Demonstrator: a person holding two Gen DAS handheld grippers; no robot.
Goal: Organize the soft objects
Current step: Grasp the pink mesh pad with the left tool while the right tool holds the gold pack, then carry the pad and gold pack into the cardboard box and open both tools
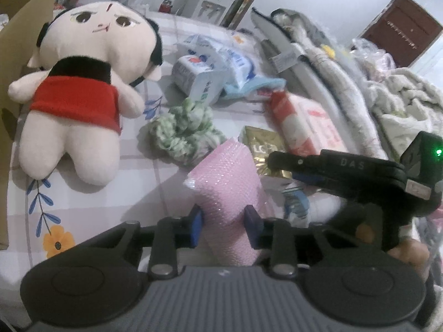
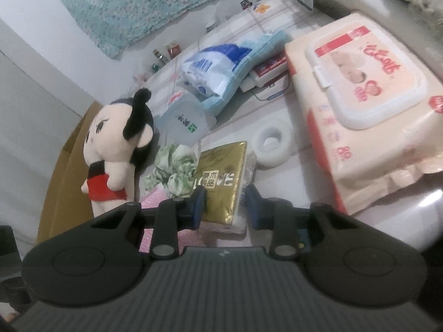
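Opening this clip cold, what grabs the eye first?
The big cream plush doll in a red dress lies face-up on the floral bedsheet, far left. Nearer, the left claw pinches a pink bubble-wrap pouch, while the right claw grips a gold tissue pack.

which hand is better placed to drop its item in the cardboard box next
Left, probably. Its fingers pinch the pink bubble-wrap pouch, and the brown cardboard box lies on that side beyond the plush doll. The right gripper holds the gold tissue pack farther away.
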